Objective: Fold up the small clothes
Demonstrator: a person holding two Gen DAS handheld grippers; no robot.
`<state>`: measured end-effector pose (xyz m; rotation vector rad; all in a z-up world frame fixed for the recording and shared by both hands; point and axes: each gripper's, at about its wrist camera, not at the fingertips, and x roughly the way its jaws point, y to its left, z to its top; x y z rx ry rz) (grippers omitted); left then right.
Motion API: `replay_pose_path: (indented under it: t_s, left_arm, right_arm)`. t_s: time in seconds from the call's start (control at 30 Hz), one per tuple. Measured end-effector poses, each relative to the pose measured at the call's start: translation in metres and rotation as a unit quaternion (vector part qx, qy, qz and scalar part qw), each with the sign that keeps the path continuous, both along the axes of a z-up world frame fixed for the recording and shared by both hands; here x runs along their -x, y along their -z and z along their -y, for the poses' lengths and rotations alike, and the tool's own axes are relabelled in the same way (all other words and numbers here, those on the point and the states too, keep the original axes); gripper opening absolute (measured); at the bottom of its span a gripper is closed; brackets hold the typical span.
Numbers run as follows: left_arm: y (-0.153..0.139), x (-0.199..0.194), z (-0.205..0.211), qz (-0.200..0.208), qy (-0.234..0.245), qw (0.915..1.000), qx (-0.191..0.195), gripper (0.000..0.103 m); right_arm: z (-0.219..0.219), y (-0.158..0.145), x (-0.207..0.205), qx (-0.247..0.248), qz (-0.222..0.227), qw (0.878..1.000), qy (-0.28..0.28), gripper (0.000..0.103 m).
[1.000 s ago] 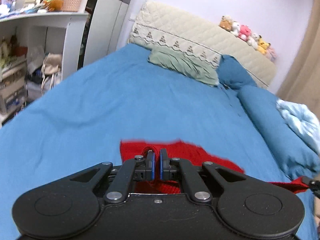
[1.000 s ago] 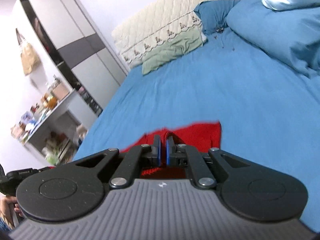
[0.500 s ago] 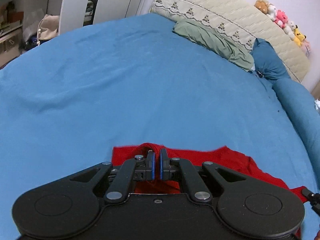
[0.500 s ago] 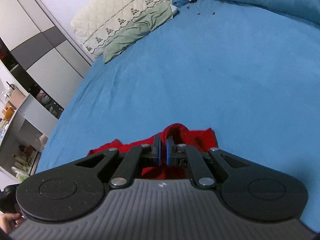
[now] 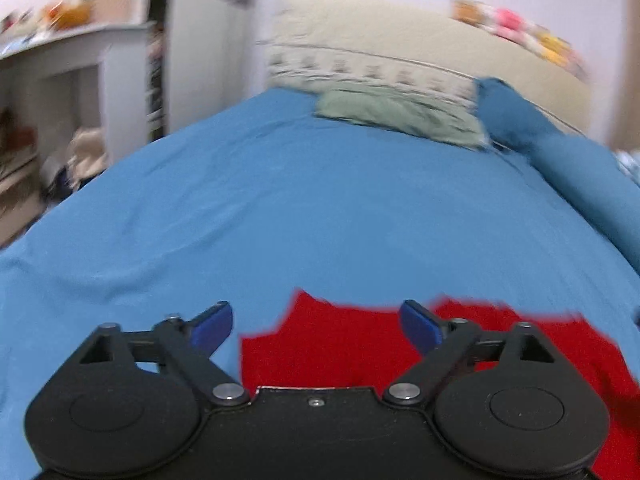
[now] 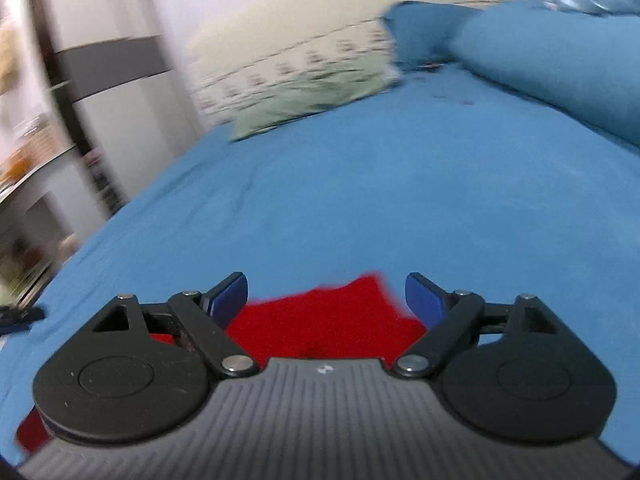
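A small red garment (image 5: 340,344) lies on the blue bed sheet (image 5: 320,208), close in front of both cameras. In the left wrist view my left gripper (image 5: 318,326) has its jaws opening wide over the garment's left part; the blue fingertips (image 5: 214,322) touch no cloth. In the right wrist view the same red garment (image 6: 324,320) shows between and below the spread fingers of my right gripper (image 6: 326,300), whose jaws are also opening with nothing pinched. The left gripper's tip (image 6: 20,316) peeks in at the left edge there. Both views are motion-blurred.
A green pillow (image 5: 400,114) and a blue pillow (image 5: 516,116) lie against the cream quilted headboard (image 5: 400,52). A rolled blue duvet (image 5: 592,184) runs along the bed's right side. White shelves (image 5: 60,80) and a wardrobe (image 6: 112,100) stand left of the bed.
Both grippers, earlier shut on folds of the red garment, have let go and sprung wide apart. The garment now lies flat on the sheet, and both cameras have tilted up.
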<state>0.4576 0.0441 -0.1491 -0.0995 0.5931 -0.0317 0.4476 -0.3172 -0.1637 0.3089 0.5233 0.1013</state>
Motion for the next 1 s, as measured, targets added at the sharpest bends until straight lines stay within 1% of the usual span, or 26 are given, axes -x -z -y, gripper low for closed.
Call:
replay_pose_path:
  t_s: [0.07,0.13,0.17,0.23,0.27,0.37,0.4,0.43,0.47,0.53,0.57,0.63,0.7,0.77,0.8,0.83,0.9,0.93,1.0]
  left_arm:
    - [0.013,0.015,0.007,-0.022,0.033,0.9992,0.003,0.094]
    - [0.032,0.022,0.011,-0.048,0.047,0.9977,0.002,0.094]
    - [0.042,0.022,0.011,-0.063,0.046,0.9970,-0.003,0.094]
    - [0.059,0.023,0.009,-0.091,0.039,0.9951,-0.005,0.094]
    - [0.066,0.023,0.006,-0.098,0.039,0.9943,-0.007,0.094]
    - [0.069,0.026,0.006,-0.093,0.054,0.9940,-0.017,0.095]
    - [0.070,0.025,0.005,-0.096,0.054,0.9938,-0.014,0.097]
    - [0.071,0.022,0.004,-0.102,0.052,0.9934,-0.006,0.101]
    - [0.071,0.021,0.006,-0.107,0.053,0.9929,-0.001,0.103]
    - [0.069,0.015,0.013,-0.121,0.043,0.9916,-0.013,0.103]
    - [0.066,0.013,0.015,-0.127,0.040,0.9909,-0.020,0.103]
    - [0.064,0.010,0.019,-0.139,0.037,0.9891,-0.031,0.103]
    - [0.062,0.012,0.019,-0.146,0.042,0.9878,-0.035,0.103]
    - [0.057,0.012,0.019,-0.154,0.045,0.9860,-0.045,0.103]
    - [0.053,0.015,0.023,-0.153,0.042,0.9857,-0.055,0.103]
    - [0.044,0.020,0.029,-0.143,0.041,0.9864,-0.069,0.103]
    - [0.028,0.028,0.045,-0.113,0.060,0.9883,-0.084,0.103]
    - [0.022,0.031,0.055,-0.106,0.074,0.9881,-0.084,0.103]
    - [0.014,0.030,0.076,-0.111,0.099,0.9865,-0.069,0.103]
  right_arm:
    - [-0.017,0.007,0.010,0.015,-0.016,0.999,-0.035,0.102]
    - [-0.031,0.020,0.014,0.037,-0.035,0.997,-0.059,0.102]
    - [-0.035,0.027,0.017,0.048,-0.047,0.996,-0.058,0.101]
    - [-0.034,0.041,0.017,0.052,-0.082,0.994,-0.047,0.099]
    - [-0.032,0.046,0.019,0.055,-0.086,0.994,-0.042,0.097]
    - [-0.022,0.057,0.027,0.091,-0.088,0.992,0.005,0.097]
    - [-0.013,0.058,0.025,0.074,-0.090,0.993,0.009,0.097]
    - [-0.010,0.059,0.025,0.054,-0.089,0.995,0.012,0.097]
    - [-0.009,0.058,0.025,0.052,-0.087,0.995,0.012,0.097]
    - [-0.013,0.055,0.023,0.066,-0.091,0.994,0.008,0.097]
    - [-0.012,0.052,0.025,0.064,-0.092,0.994,0.007,0.097]
    - [-0.007,0.040,0.031,0.043,-0.090,0.995,0.006,0.097]
    - [0.001,0.021,0.044,0.025,-0.075,0.997,0.018,0.099]
    - [0.009,0.004,0.058,0.028,-0.063,0.997,0.032,0.103]
    - [0.013,-0.002,0.065,0.039,-0.060,0.997,0.039,0.103]
    - [0.016,-0.007,0.071,0.054,-0.062,0.996,0.046,0.103]
    - [0.020,-0.011,0.080,0.076,-0.067,0.993,0.052,0.103]
    - [0.021,-0.010,0.083,0.083,-0.070,0.993,0.051,0.103]
    - [0.021,-0.005,0.088,0.095,-0.080,0.991,0.048,0.103]
